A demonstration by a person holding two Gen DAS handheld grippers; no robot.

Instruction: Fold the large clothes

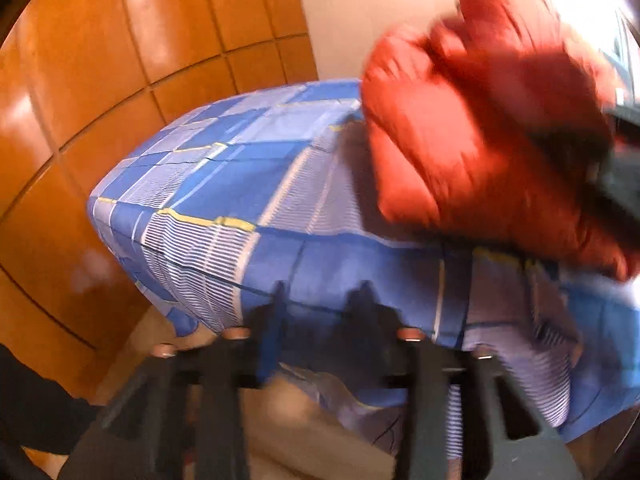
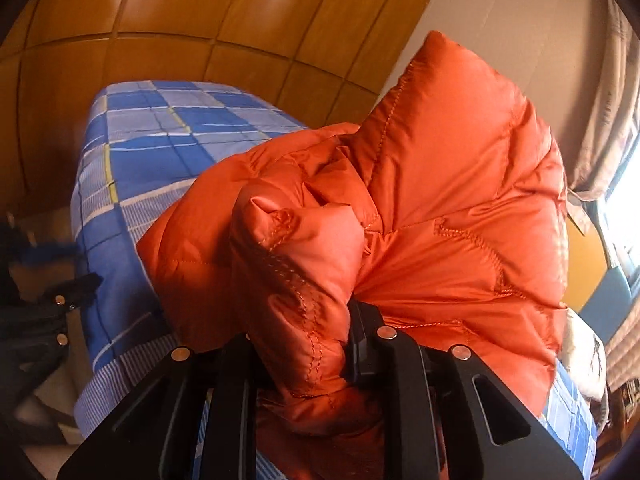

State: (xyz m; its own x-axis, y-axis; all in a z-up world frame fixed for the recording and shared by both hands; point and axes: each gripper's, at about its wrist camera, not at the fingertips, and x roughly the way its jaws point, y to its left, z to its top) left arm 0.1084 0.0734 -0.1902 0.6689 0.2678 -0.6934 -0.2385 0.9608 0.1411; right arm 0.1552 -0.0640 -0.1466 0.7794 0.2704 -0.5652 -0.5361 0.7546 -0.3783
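Right gripper (image 2: 308,344) is clamped on a bunched fold of the orange puffer jacket (image 2: 440,200), which fills centre frame above the blue checked bed (image 2: 160,128). My left gripper (image 1: 320,312), bottom centre, stands parted and empty, so I judge we're mid-laydown: next it must take a free edge and spread the jacket flat.

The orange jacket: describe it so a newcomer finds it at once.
Start at the bed with the blue checked sheet, set against the wood-panelled wall. Bunched above it, clamped in the right gripper, is the orange jacket: puffy, quilted, shiny, the only orange fabric there.
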